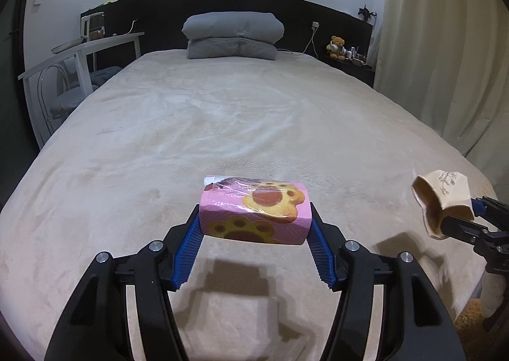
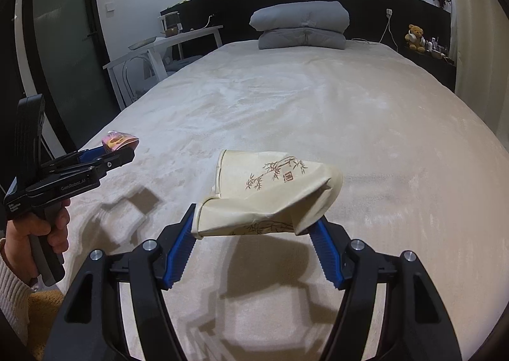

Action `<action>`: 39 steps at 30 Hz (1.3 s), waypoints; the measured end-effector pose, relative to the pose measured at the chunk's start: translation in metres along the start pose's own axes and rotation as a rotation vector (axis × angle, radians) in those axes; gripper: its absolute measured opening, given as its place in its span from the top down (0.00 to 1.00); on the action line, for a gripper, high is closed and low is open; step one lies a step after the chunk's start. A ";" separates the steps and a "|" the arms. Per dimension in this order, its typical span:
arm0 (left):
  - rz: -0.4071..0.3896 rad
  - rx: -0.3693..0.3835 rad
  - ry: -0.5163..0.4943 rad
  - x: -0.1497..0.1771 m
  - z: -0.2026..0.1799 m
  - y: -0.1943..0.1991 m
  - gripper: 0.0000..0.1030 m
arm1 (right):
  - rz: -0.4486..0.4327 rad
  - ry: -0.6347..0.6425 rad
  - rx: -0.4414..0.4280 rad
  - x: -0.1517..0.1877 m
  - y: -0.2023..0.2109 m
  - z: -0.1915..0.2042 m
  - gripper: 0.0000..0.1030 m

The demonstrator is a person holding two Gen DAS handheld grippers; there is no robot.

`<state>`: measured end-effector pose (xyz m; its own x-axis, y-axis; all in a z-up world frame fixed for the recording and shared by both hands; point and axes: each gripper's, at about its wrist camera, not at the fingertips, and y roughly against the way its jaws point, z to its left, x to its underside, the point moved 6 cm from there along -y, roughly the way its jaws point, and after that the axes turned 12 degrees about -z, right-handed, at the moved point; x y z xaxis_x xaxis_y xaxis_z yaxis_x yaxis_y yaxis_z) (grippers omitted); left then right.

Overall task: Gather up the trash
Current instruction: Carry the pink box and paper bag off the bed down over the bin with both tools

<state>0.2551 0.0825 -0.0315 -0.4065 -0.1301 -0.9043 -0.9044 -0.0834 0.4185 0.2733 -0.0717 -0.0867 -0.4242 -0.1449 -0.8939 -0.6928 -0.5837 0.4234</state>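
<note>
The left gripper (image 1: 254,217) was clamped on the ends of a pink tissue pack (image 1: 255,211), held above the bed (image 1: 222,112), its long axis running crosswise between the fingers. To its right, the right gripper (image 2: 256,221) pinched a crushed paper cup (image 2: 270,194), mouth pointing left, also crosswise

Both views are taken from the foot end of the bed (image 1: 254,112), low over it, aimed along the gripper fingers twd the headboard (image 1: 222,1). The left wrist cam is set left of the right one; the right gripper (image 1: 458,221) is seen at its right edge, the left gripper (image 2: 117,154) at the other's left edge. Shared: bed, folded duvet (image 2: 300,26), headboard, teddy bear (image 2: 415,37).
</note>
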 end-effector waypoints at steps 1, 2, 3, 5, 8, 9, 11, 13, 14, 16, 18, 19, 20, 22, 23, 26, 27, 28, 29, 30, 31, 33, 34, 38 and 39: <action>-0.003 0.007 -0.001 0.002 -0.004 0.006 0.42 | -0.003 0.003 0.001 0.003 0.005 0.001 0.35; -0.006 0.015 -0.001 0.004 -0.007 0.012 0.42 | -0.005 0.008 0.003 0.005 0.009 0.003 0.35; -0.010 0.020 0.001 0.006 -0.010 0.018 0.42 | -0.006 0.012 0.004 0.008 0.013 0.005 0.35; -0.017 0.029 0.005 0.011 -0.015 0.030 0.42 | -0.007 0.015 0.006 0.014 0.021 0.006 0.35; -0.024 0.037 0.018 0.019 -0.019 0.048 0.42 | -0.014 0.003 0.011 0.021 0.035 0.006 0.35; -0.026 0.040 0.021 0.022 -0.021 0.053 0.42 | -0.016 -0.002 0.012 0.024 0.040 0.006 0.35; -0.030 0.042 0.025 0.028 -0.024 0.065 0.42 | -0.019 -0.011 0.020 0.029 0.049 0.005 0.35; -0.031 0.049 0.035 0.035 -0.027 0.075 0.42 | -0.020 -0.026 0.022 0.035 0.059 0.003 0.35; -0.030 0.051 0.037 0.039 -0.028 0.079 0.42 | -0.020 -0.031 0.024 0.037 0.062 0.003 0.35; -0.026 0.057 0.037 0.047 -0.032 0.088 0.42 | -0.021 -0.041 0.023 0.044 0.072 0.005 0.35; -0.023 0.063 0.035 0.054 -0.038 0.097 0.42 | -0.021 -0.044 0.020 0.049 0.079 0.008 0.35; -0.023 0.066 0.033 0.057 -0.040 0.101 0.42 | -0.020 -0.043 0.018 0.053 0.083 0.010 0.35; -0.025 0.070 0.031 0.061 -0.043 0.106 0.42 | -0.019 -0.041 0.015 0.056 0.087 0.012 0.34; -0.030 0.077 0.034 0.066 -0.047 0.115 0.42 | -0.019 -0.034 0.013 0.063 0.096 0.017 0.35; -0.029 0.082 0.036 0.069 -0.049 0.119 0.42 | -0.020 -0.031 0.013 0.065 0.099 0.019 0.35; -0.030 0.089 0.039 0.077 -0.054 0.131 0.42 | -0.026 -0.032 0.004 0.073 0.112 0.026 0.34; -0.031 0.093 0.043 0.079 -0.056 0.136 0.42 | -0.027 -0.031 0.003 0.076 0.116 0.028 0.34; -0.031 0.097 0.047 0.082 -0.058 0.140 0.42 | -0.028 -0.031 0.003 0.077 0.119 0.030 0.34; -0.033 0.100 0.047 0.085 -0.060 0.145 0.42 | -0.028 -0.035 0.000 0.078 0.122 0.031 0.34; -0.034 0.102 0.047 0.088 -0.062 0.149 0.42 | -0.027 -0.037 -0.003 0.081 0.125 0.033 0.34; -0.034 0.105 0.049 0.090 -0.063 0.153 0.42 | -0.028 -0.039 -0.004 0.084 0.129 0.035 0.34; -0.033 0.114 0.051 0.096 -0.066 0.161 0.42 | -0.029 -0.042 -0.009 0.090 0.137 0.038 0.34; -0.034 0.117 0.051 0.098 -0.068 0.165 0.42 | -0.029 -0.043 -0.011 0.092 0.141 0.040 0.34; -0.030 0.129 0.060 0.109 -0.076 0.179 0.42 | -0.030 -0.051 -0.022 0.104 0.158 0.046 0.34; -0.026 0.132 0.063 0.113 -0.078 0.183 0.42 | -0.029 -0.055 -0.024 0.107 0.162 0.048 0.34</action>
<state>0.0543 -0.0249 -0.0503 -0.3771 -0.1919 -0.9061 -0.9256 0.0421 0.3763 0.0884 -0.1435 -0.1065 -0.4361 -0.0842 -0.8959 -0.6911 -0.6063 0.3934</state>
